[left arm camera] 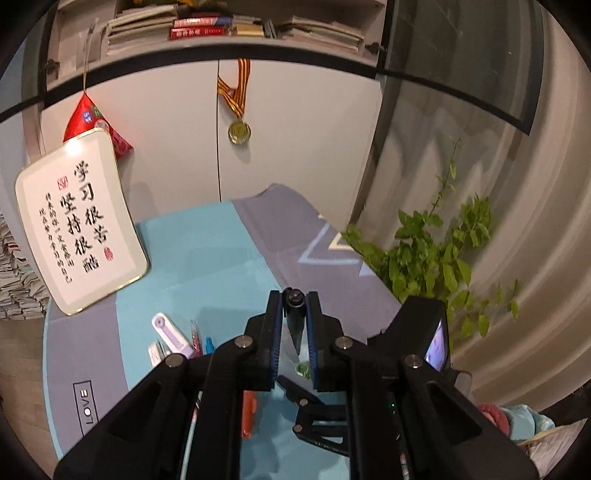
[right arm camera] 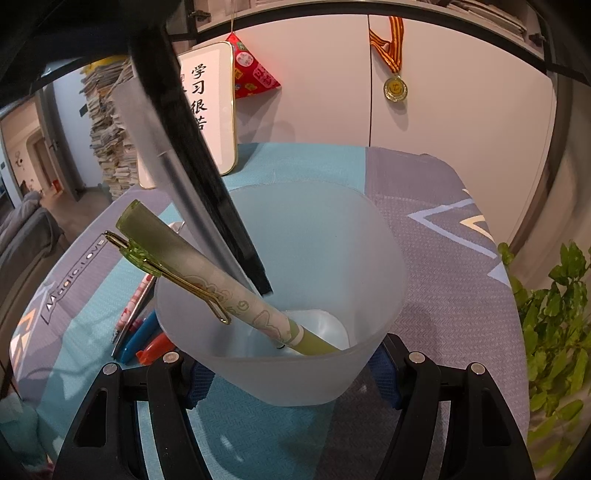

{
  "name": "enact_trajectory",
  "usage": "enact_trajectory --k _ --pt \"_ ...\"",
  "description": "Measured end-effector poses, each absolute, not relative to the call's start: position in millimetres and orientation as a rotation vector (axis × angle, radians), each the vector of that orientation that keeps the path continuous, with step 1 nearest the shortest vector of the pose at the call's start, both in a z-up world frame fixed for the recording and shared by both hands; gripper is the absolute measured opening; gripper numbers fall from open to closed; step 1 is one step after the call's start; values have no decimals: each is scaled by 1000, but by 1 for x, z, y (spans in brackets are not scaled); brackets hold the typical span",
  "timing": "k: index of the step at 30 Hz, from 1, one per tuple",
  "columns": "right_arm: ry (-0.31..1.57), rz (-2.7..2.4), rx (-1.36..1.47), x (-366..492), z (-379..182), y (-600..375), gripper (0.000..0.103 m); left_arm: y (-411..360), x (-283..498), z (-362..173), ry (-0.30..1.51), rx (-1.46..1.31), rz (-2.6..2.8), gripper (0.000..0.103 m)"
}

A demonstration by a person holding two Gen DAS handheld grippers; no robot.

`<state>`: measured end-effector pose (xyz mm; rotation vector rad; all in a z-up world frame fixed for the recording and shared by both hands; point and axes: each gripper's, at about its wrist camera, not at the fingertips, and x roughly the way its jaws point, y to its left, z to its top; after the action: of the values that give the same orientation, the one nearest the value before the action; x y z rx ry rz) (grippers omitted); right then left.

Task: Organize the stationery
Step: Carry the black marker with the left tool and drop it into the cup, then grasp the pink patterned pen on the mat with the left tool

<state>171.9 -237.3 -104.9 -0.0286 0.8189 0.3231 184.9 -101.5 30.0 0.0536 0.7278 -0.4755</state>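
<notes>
Grippers grip — left gripper (left arm camera: 294, 301) pen (left arm camera: 294, 295), right gripper (right arm camera: 291, 376) cup (right arm camera: 280, 369).

We see a table under a teal and grey cloth (right arm camera: 436, 258). On it lie loose pens (right arm camera: 147, 339) at lower left, a framed calligraphy board (left arm camera: 81, 229) propped at upper left.

white cabinet doors (left arm camera: 295, 147), bookshelf (left arm camera: 229, 29) above, hanging medal (left arm camera: 239, 131), leafy plant (left arm camera: 436, 254), paper stacks (right arm camera: 110, 122)
</notes>
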Motion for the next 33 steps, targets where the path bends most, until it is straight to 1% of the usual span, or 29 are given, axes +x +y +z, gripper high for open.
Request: enact_trajectory --k 5,8,10,12,14,16,23,25,29,30,32,33 --pt "822 322 -28 173 -105 -237 72 -100 180 28 738 32 -515 11" --pt "822 323 -28 173 -104 -237 72 -96 177 33 735 3 -532 13" --pt "822 323 -27 173 -105 -237 72 -90 172 39 703 5 -512 17" --pt "823 323 -27 173 -105 -237 72 -78 167 44 673 0 -475 25" --pt "822 323 -28 173 -105 -237 72 -62 166 40 668 -6 -406 28" --pt "822 323 -28 173 -105 -237 72 -50 169 28 701 -5 -351 29" --pt "826 324 -27 173 -105 -237 72 -16 185 -62 972 -27 -211 27" --pt "829 324 -25 174 -105 -237 72 -14 188 -77 1016 -34 -205 27" --pt "832 325 -23 174 -105 -237 72 -17 193 -96 1049 5 -193 27" --pt "833 325 -22 175 -106 -237 72 -18 194 -98 1046 8 -197 30" --pt "836 326 -19 176 -106 -237 72 -22 196 -101 1056 22 -208 28" --pt "836 327 -19 176 -106 -237 72 -22 197 -103 1058 27 -207 30"
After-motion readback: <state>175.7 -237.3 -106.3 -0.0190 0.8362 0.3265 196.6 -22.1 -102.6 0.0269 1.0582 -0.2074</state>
